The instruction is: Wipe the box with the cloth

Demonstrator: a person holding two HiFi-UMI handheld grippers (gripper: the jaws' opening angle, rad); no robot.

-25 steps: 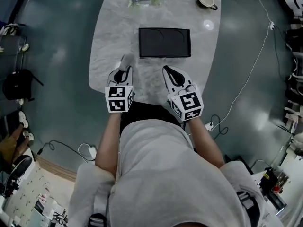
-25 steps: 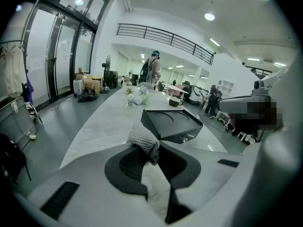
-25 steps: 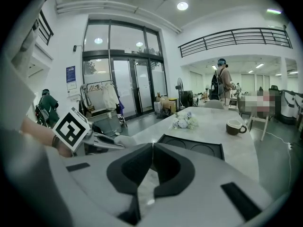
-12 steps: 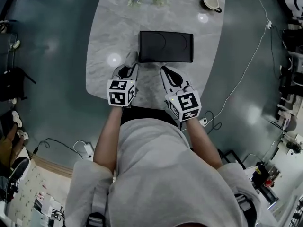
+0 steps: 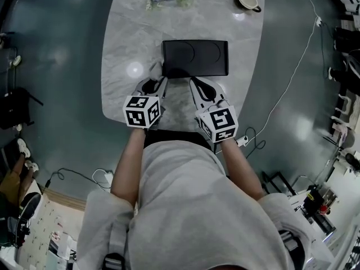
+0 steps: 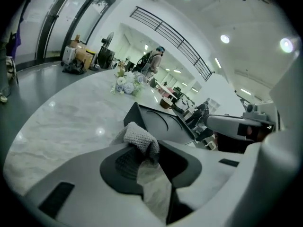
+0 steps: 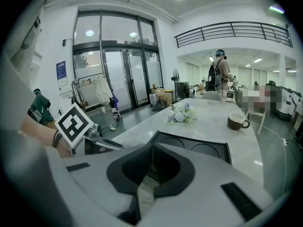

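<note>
I see a matte black box (image 5: pixel 195 57) on a tabletop (image 5: pixel 124 49) of pale grey marble with whitish veining. The cloth (image 6: pixel 140 137) is light grey with a knitted texture. The cup (image 5: pixel 246 0) is brown outside and cream inside, and the floor (image 5: pixel 56 66) is dark teal-grey.

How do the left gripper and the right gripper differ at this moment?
The left gripper clamps the grey cloth, its jaws having just opened slightly; the right gripper is shut on nothing. The left gripper sits by the black box's near left corner, the right gripper by the middle of its near edge. Both point toward the box.
</note>
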